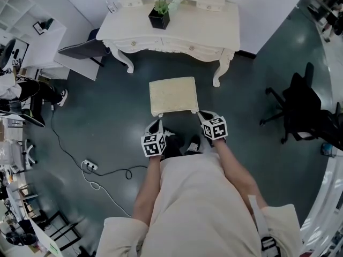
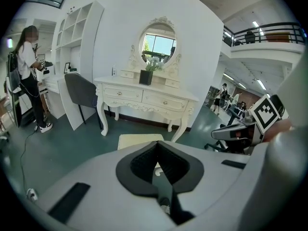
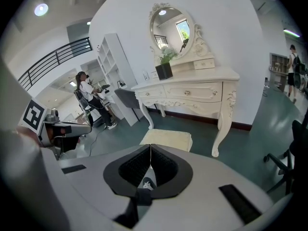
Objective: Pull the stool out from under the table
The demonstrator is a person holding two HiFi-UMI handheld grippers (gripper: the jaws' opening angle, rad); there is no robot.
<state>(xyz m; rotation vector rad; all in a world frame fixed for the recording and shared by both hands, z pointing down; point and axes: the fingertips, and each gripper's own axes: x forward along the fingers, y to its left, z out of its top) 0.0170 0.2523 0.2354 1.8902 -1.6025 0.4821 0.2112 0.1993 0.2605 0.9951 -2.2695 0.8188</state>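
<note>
The cream cushioned stool [image 1: 173, 95] stands on the dark floor, in front of the white dressing table [image 1: 134, 30] and out from beneath it. Both gripper views show the stool [image 2: 137, 139] [image 3: 167, 138] just beyond the jaws, with the dressing table [image 2: 144, 96] [image 3: 192, 91] behind it. My left gripper [image 1: 157, 124] is shut at the stool's near left corner, my right gripper [image 1: 204, 115] shut at its near right corner. Nothing sits between the jaws of the left gripper [image 2: 156, 144] or the right gripper [image 3: 150, 146]. Whether the tips touch the stool I cannot tell.
A potted plant [image 1: 159, 15] stands on the table under an oval mirror [image 2: 159, 42]. A black office chair [image 1: 300, 105] is at the right, a grey chair [image 1: 80, 50] at the left. A power strip with cable [image 1: 89, 166] lies on the floor. A person [image 2: 26, 76] stands by white shelves.
</note>
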